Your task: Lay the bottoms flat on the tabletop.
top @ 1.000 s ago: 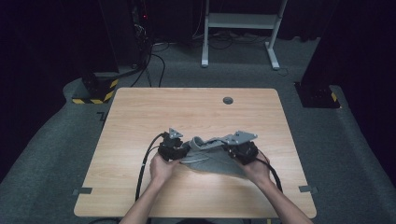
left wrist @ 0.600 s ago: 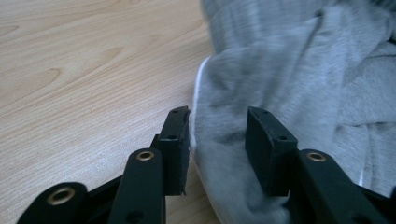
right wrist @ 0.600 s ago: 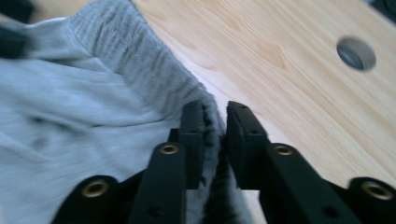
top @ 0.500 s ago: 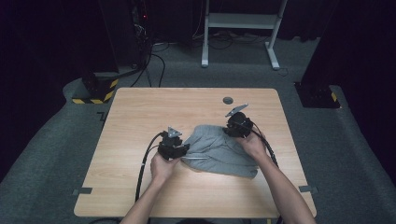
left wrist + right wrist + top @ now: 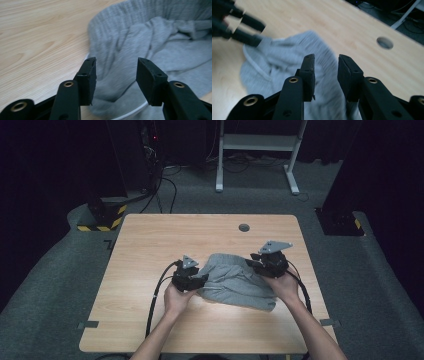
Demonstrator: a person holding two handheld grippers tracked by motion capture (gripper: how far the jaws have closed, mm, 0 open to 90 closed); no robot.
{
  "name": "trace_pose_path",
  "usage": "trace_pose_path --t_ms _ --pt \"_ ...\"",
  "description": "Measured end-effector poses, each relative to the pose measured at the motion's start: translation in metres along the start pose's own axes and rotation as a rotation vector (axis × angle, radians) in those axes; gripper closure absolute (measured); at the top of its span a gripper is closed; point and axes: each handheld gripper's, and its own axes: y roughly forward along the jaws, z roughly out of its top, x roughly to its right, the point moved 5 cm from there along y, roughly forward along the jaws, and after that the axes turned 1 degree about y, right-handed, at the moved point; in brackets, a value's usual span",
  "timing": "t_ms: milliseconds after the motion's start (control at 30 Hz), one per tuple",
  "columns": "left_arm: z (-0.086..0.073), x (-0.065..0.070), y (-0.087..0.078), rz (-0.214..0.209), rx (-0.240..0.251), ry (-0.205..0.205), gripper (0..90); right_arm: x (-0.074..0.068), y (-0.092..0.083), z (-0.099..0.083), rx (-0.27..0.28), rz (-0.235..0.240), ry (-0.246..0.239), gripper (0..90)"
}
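Garment: grey ribbed-knit cloth [image 5: 235, 282], soft jersey, lying rumpled a little right of the desk's middle, nearer the front edge than the back; folded loosely on itself, thick ribbed band curving along its left and far side.
Carrier: pale wood-grain desk [image 5: 150, 245], round cable hole [image 5: 244, 227] near the back edge, well apart from the cloth.
Left gripper [image 5: 116, 72]: at the cloth's left edge, held low and nearly level; jaws apart and just been opening, ribbed band and a white cord between them but pads not pressing.
Reason, judged: looks like a release after laying the left edge down.
Right gripper [image 5: 325, 75]: over the cloth's far right corner, tipped down toward it; jaws apart, just been opening, grey knit lying below the gap, nothing clamped.
Reason, judged: corner let go so the fold can settle flat.
Hands: person's left hand [image 5: 175, 297] and right hand [image 5: 286, 285] coming in from the front edge, cables trailing back along both forearms.
Blur: right gripper view smeared, so fine folds there not readable.
Step in hand, judged: folding or tidying the garment, both ends freed, next grasp not yet taken.
Risk, judged: loose knit may spring back open once untouched.
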Motion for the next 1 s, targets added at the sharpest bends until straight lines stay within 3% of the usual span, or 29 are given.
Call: trace_pose_path --t_ms 100,233,400,467,567,633,767,900,933,1000 --pt "0.002 0.004 0.006 -0.003 -0.015 0.011 48.1 -0.005 -0.006 -0.022 -0.011 0.000 0.015 66.3" --pt "-0.001 0.007 0.020 -0.001 -0.054 0.015 48.8 -0.001 -0.012 -0.052 -0.036 -0.032 0.046 63.7" --pt "-0.007 0.008 0.033 0.001 -0.097 0.017 55.1 0.009 -0.008 -0.071 -0.072 -0.079 0.076 58.0" --pt "-0.007 0.008 0.035 -0.001 -0.105 0.030 64.1 0.013 0.000 -0.076 -0.109 -0.104 0.075 69.2" --pt "-0.008 0.008 0.033 0.003 -0.111 0.066 79.7 0.017 0.004 -0.076 -0.128 -0.099 0.065 89.2" --pt "-0.007 0.006 0.029 -0.006 -0.109 0.069 84.1 0.020 0.004 -0.073 -0.126 -0.105 0.050 89.9" --pt "-0.004 -0.003 0.019 -0.014 -0.086 0.038 85.3 0.025 0.001 -0.059 -0.127 -0.136 0.019 90.0" --pt "-0.003 -0.016 0.008 0.031 -0.057 0.012 85.1 0.033 0.004 -0.039 -0.108 -0.157 0.007 90.0" --pt "-0.004 -0.021 0.007 0.048 -0.053 -0.012 84.5 0.034 0.006 -0.037 -0.112 -0.161 0.007 89.9" --pt "-0.007 -0.026 0.008 0.061 -0.059 -0.046 76.4 0.036 0.014 -0.034 -0.112 -0.147 0.022 89.1"
